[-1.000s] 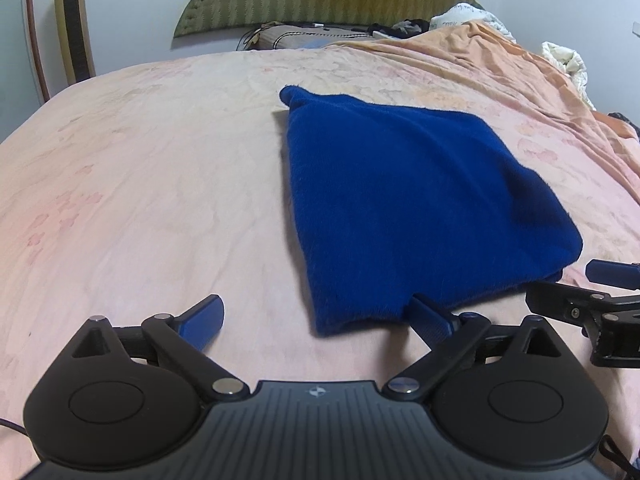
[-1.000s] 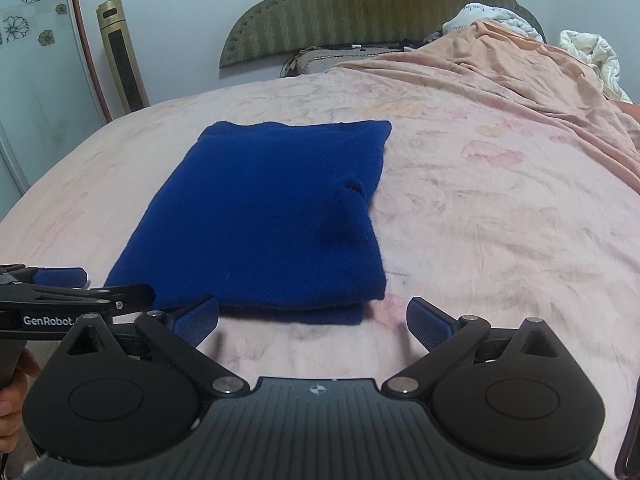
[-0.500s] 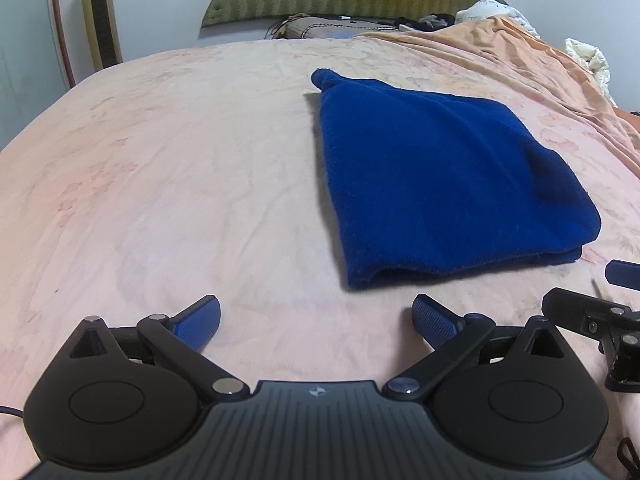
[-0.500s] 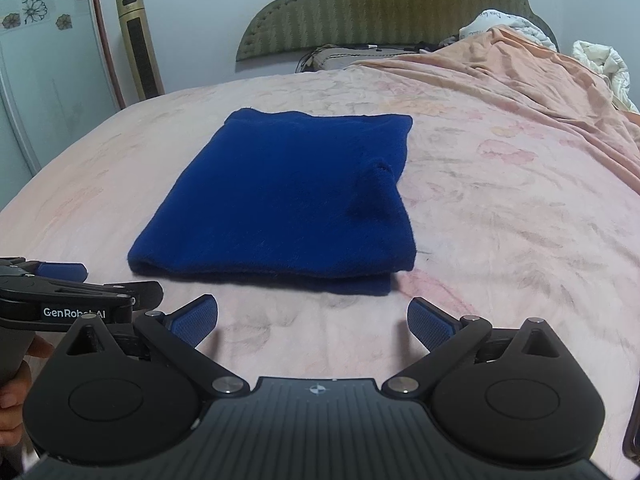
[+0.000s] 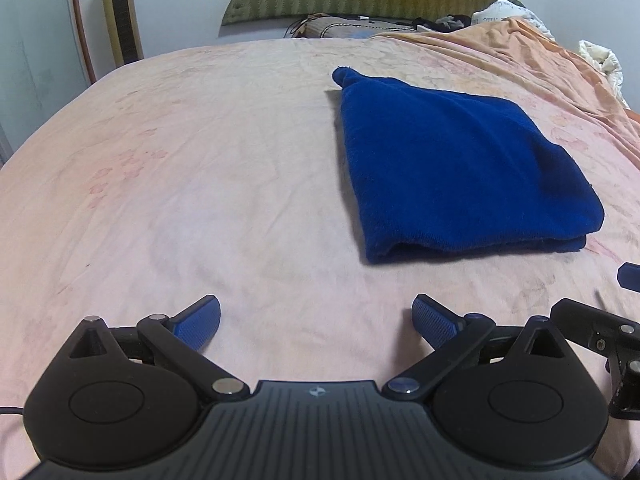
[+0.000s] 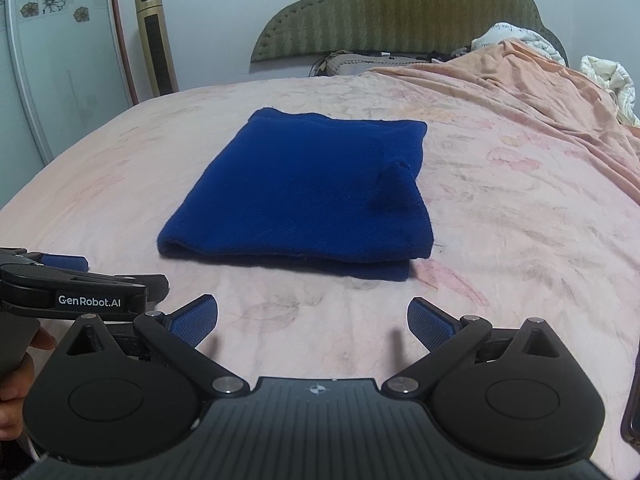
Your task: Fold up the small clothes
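A folded dark blue garment [image 5: 456, 168] lies flat on the pink bedsheet [image 5: 180, 184]; it also shows in the right wrist view [image 6: 304, 192], with a small flap standing up near its right side. My left gripper [image 5: 316, 316] is open and empty, short of the garment's near left corner. My right gripper [image 6: 312, 316] is open and empty, short of the garment's near folded edge. Neither touches the cloth. The left gripper also shows at the left edge of the right wrist view [image 6: 64, 276].
A peach blanket [image 6: 540, 92] is heaped along the bed's right side. A green headboard [image 6: 400, 12] and pillows stand at the far end. A gold tower fan [image 6: 156, 40] stands by the wall at the left.
Both grippers have drawn back from the garment's near edge and risen a little. The left fingertip that touched the garment's near edge is now clear of it. The garment lies still.
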Motion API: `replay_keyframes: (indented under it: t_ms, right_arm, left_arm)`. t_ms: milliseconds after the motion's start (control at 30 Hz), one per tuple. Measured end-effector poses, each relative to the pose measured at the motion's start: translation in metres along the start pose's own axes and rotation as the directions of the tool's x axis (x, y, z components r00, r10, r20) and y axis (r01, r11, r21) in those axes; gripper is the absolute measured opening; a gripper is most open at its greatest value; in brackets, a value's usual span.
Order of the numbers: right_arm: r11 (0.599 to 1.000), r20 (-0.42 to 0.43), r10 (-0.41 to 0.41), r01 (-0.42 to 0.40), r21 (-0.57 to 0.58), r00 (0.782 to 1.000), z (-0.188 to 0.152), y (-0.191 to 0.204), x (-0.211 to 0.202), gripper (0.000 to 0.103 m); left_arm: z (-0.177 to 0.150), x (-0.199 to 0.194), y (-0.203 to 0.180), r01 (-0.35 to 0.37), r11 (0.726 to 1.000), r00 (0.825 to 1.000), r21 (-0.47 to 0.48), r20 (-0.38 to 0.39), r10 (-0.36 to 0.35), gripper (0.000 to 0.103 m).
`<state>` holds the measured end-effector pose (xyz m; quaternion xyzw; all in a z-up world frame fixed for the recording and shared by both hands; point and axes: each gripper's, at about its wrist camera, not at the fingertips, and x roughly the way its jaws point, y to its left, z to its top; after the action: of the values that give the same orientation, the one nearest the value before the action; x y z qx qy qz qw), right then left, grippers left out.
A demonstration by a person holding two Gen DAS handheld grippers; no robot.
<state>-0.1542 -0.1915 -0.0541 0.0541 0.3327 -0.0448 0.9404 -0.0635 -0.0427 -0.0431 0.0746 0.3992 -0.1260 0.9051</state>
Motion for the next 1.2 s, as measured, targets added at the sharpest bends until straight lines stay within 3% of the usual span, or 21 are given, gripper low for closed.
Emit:
replay_keyframes:
  t_ms: [867,1200]
  right_arm:
    - [0.998,-0.003,-0.049,0.049,-0.050,0.999,-0.003,0.008,-0.003,0.103]
    - [0.998,0.015,-0.063,0.062,0.031,0.998,0.002,-0.005,-0.007,0.103]
  left_arm:
    - [-0.005,-0.004,0.004,-0.029,1.000,0.999,0.004,-0.024,0.029,0.103]
    - [-0.006,-0.006,0.000,-0.044,0.998,0.999,0.035,-0.014,0.045,0.103]
